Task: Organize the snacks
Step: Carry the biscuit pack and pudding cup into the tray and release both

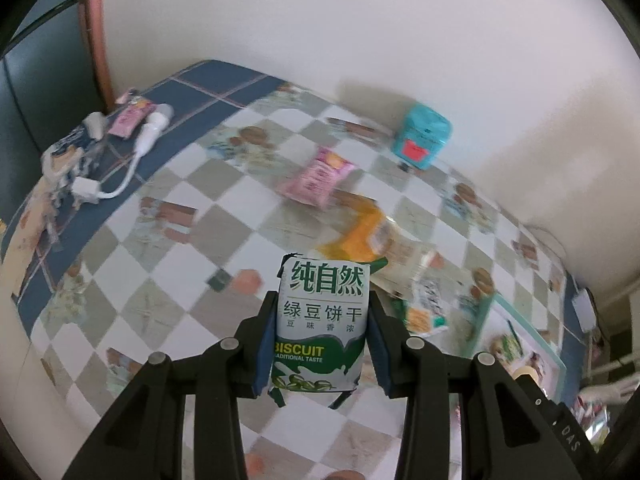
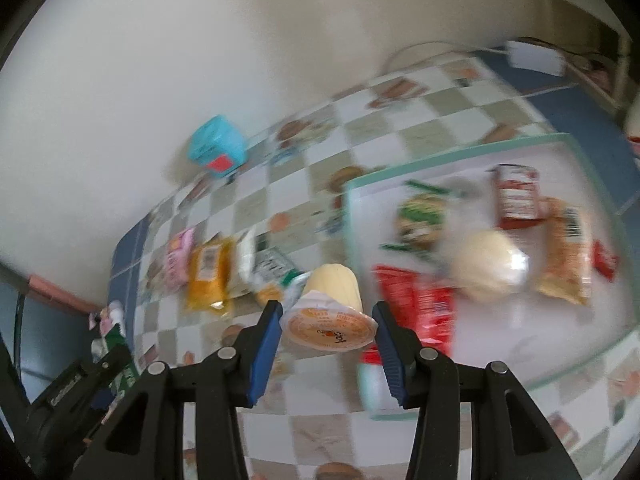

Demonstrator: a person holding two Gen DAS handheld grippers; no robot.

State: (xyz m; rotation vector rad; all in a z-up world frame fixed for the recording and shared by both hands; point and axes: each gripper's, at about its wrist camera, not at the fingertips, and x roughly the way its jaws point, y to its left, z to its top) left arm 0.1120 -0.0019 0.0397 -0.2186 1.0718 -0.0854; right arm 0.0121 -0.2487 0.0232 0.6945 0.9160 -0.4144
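Observation:
A green and white biscuit packet [image 1: 322, 322] stands upright between the blue pads of my left gripper [image 1: 323, 312], which is shut on it above the checked tablecloth [image 1: 160, 240]. My right gripper [image 2: 327, 322] is shut on a pale yellow jelly cup [image 2: 332, 312] with an orange printed lid, held on its side over the table. Loose on the cloth lie a pink packet [image 1: 318, 176], an orange packet [image 1: 362, 234] and small white wrappers [image 1: 426, 308]. The mint-rimmed white tray [image 2: 352, 216] holds several snacks, among them a red can [image 2: 516, 196] and a round bun [image 2: 488, 266].
A teal box [image 1: 424, 140] with a red label stands by the white wall. A white cable and adapter [image 1: 120, 168] lie at the table's left end with another pink packet [image 1: 130, 118]. A white charger [image 2: 534, 56] sits at the far right corner. The left gripper's body [image 2: 80, 396] shows at lower left.

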